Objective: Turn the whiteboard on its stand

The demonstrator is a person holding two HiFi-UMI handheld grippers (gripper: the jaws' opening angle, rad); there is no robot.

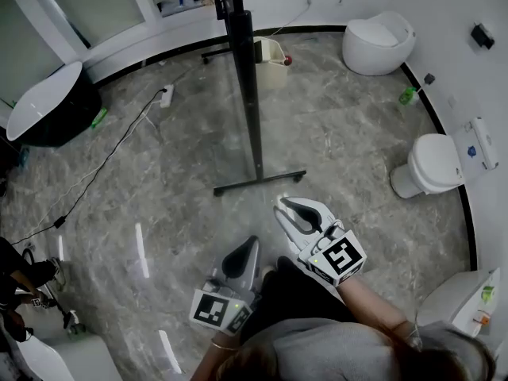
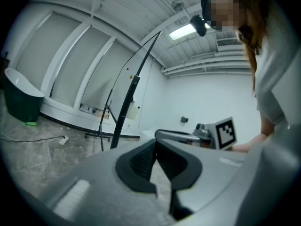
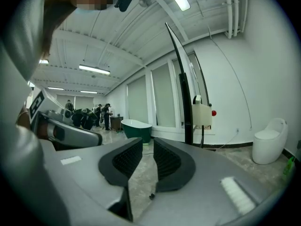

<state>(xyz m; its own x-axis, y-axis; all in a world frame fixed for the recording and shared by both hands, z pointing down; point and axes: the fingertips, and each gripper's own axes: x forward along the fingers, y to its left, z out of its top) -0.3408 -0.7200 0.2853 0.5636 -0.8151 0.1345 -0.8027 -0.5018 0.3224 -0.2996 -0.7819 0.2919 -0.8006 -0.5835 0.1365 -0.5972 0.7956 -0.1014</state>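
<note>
Whiteboard (image 1: 240, 46), a thin dark-edged slab, stands on veined grey stone floor (image 1: 357, 133). Left gripper (image 1: 252, 244) is clenched and empty; right gripper (image 1: 286, 206) is slightly parted and empty.

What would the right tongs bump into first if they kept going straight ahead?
Likely nothing close. The right tongs aim just left of the tall black whiteboard stand post; the way looks free to the distant dark green bathtub, though depth is unclear.
</note>
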